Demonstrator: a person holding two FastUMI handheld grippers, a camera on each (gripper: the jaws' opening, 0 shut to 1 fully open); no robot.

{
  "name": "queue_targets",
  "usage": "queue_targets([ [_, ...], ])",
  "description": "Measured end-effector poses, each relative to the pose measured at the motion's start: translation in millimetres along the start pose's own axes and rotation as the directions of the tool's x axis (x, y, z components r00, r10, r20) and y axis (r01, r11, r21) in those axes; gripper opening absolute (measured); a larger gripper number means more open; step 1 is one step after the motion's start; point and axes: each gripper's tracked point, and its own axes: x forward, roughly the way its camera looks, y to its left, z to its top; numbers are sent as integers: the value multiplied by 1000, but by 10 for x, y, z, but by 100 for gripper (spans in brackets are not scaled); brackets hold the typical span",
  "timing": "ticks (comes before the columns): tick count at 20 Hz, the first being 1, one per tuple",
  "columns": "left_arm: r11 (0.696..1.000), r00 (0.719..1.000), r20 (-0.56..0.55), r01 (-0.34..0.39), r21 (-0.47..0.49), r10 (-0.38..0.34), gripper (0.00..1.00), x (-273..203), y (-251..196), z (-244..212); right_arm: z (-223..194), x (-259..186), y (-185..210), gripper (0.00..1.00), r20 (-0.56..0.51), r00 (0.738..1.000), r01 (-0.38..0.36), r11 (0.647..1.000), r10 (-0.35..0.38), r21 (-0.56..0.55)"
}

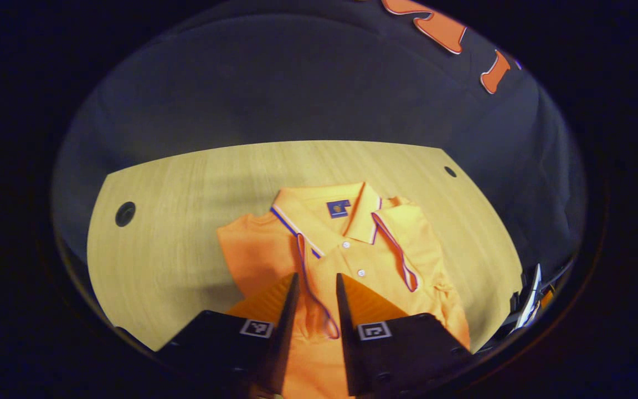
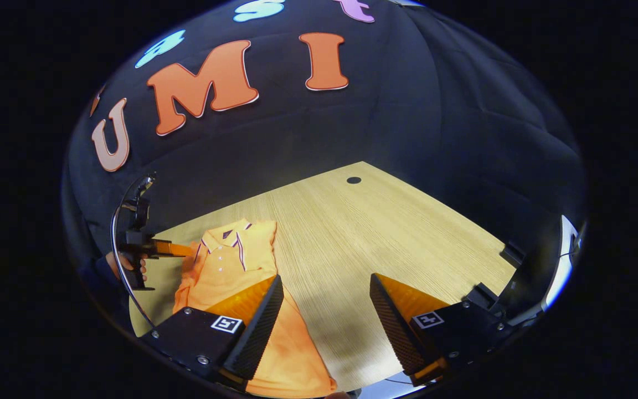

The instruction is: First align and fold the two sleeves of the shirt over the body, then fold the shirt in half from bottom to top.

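fingers of the left gripper (image 1: 317, 302) stand narrowly parted above the shirt (image 1: 352, 249), nothing clamped, the placket running straight up the gap toward the collar (image 1: 324, 213). right gripper (image 2: 324, 310) hangs wide open, empty, over bare table (image 2: 385, 233), the shirt off to its left. sleeves look folded in already, so the bottom-to-top fold seems next. the shirt's long axis runs near to far from the left gripper, which sits nearer, hem at its fingers.

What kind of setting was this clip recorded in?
Likely a staged recording booth, not a home: a black cloth wall backs a bare wooden table with cable holes, where an orange polo shirt lies beneath a handheld left gripper.
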Motion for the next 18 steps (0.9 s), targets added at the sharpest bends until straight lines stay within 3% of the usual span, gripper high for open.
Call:
queue_targets([
  [1, 1000, 1000, 2, 8, -10, -8, 56, -20, -16, -21, 10, 4, 15, 96, 0, 1000, -6, 1000, 6, -4],
  [2, 1000, 1000, 8, 8, -18, -8, 54, -53, -7, -24, 27, 13, 31, 96, 2, 1000, -11, 1000, 11, -6],
  [4, 999, 1000, 20, -14, -33, 15, 72, -139, 37, -75, 56, 31, 87, 96, 6, 999, -35, 999, 35, -9],
  [8, 997, 993, 91, -65, -41, 69, 92, -505, 85, -65, 98, 74, 205, 96, 5, 994, -112, 993, 112, -47],
  [12, 994, 977, 185, -93, -64, 104, 97, -926, 23, -27, 100, 51, 254, 96, 6, 984, -177, 980, 178, -87],
  [18, 983, 895, 408, -183, -30, 180, 98, -1679, -119, -59, -46, -33, 265, 98, -17, 967, -256, 959, 256, -124],
])
